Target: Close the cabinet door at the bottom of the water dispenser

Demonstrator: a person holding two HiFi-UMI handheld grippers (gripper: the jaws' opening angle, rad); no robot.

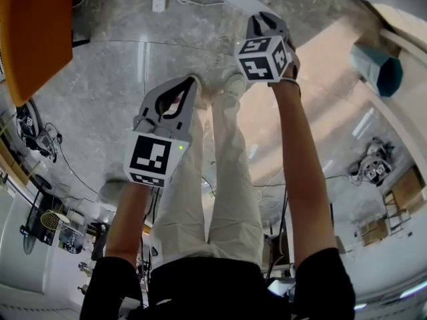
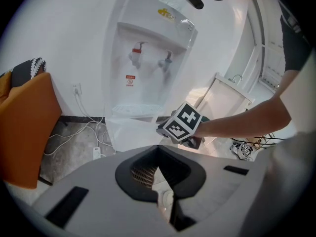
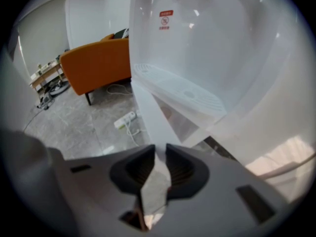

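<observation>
**At the dispenser's foot: door edge pinched, ready to swing home**

Low on the white water dispenser (image 2: 148, 58), the cabinet door (image 3: 148, 113) stands swung out from its opening. Its thin free edge runs down into the right tongs (image 3: 159, 154), whose jaws are nipped together on it. The left tongs (image 2: 158, 151) hang further off, jaws together with nothing between them, facing the dispenser's front. An orange chair (image 3: 98, 63) and a power strip (image 3: 125, 119) sit off to the side on the stone floor, apparently outside the door's arc.

The step in hand looks like the swing itself. The right tongs would do best to follow the hinge's curve rather than push straight in, since a panel this thin will likely flex or slip out under a skewed pull. The grip should let go just short of the frame so no jaw is caught behind the door. A press on the door's face with the tips together would then seat it. The dispenser may shift if the door is shoved hard.
</observation>
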